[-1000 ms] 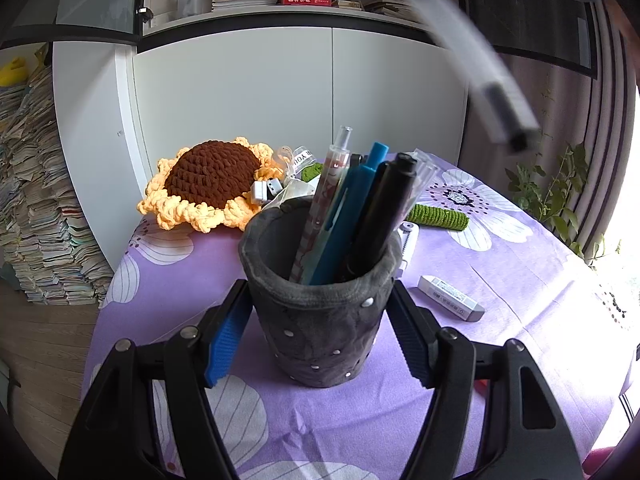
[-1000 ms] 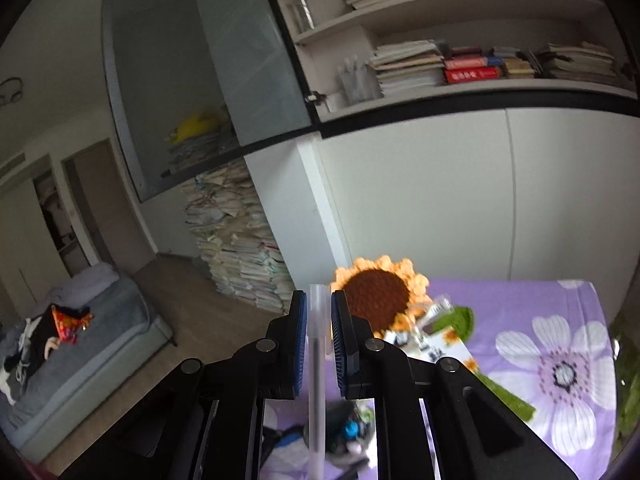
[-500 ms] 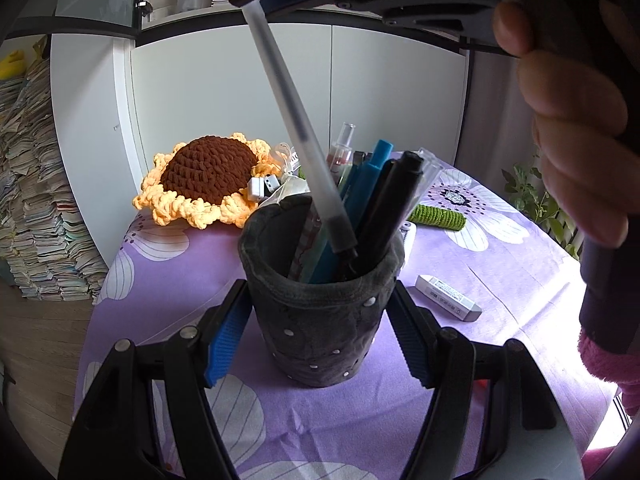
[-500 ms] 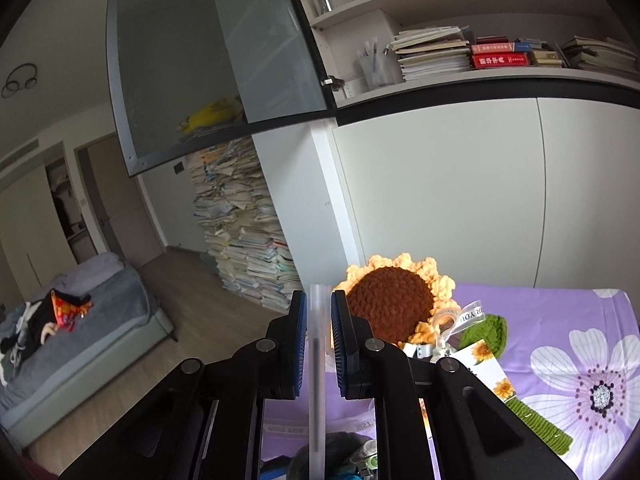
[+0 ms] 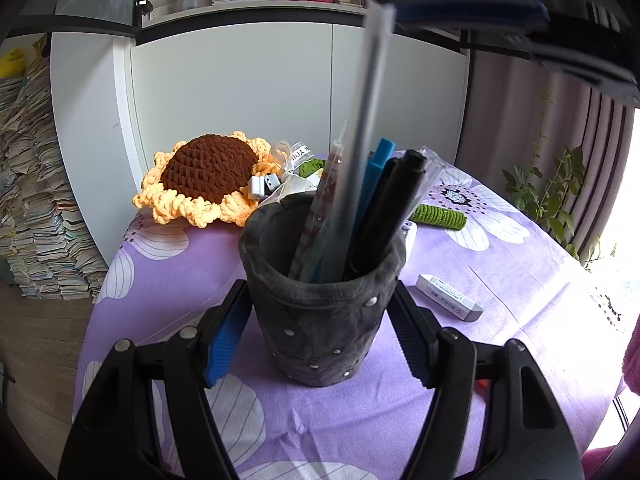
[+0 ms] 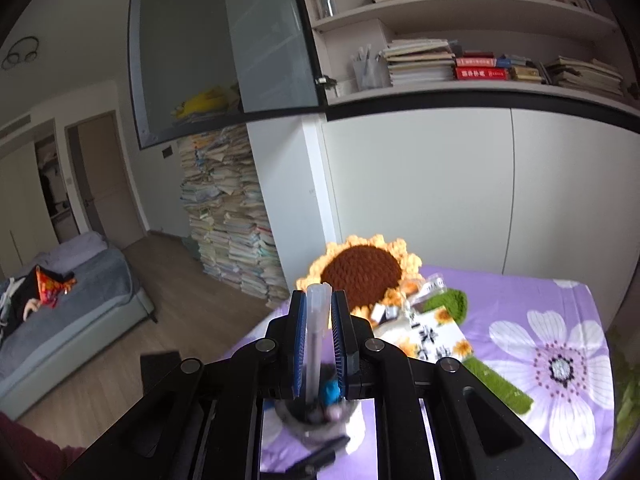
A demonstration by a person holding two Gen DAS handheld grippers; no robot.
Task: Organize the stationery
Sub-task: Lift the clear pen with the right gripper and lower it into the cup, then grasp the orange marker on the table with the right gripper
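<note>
A dark grey felt pen holder (image 5: 320, 320) stands on the purple flowered tablecloth (image 5: 500, 264), holding several pens. My left gripper (image 5: 320, 336) is shut on the holder, one blue pad at each side. My right gripper (image 6: 319, 340) is shut on a clear pen (image 6: 316, 336), which hangs down with its lower end inside the holder (image 6: 320, 420). In the left wrist view the clear pen (image 5: 362, 128) stands nearly upright among the other pens, with the right gripper above it at the top right.
A white eraser (image 5: 448, 297) lies right of the holder. A crocheted sunflower (image 5: 208, 178), small packets and a green crocheted piece (image 5: 438, 216) lie behind it. White cabinets and bookshelves stand beyond the table; a plant (image 5: 548, 196) is at the right.
My right gripper has lowered the clear pen from a slant above the holder to nearly upright, its tip now down inside the holder. My left gripper has kept its hold.
</note>
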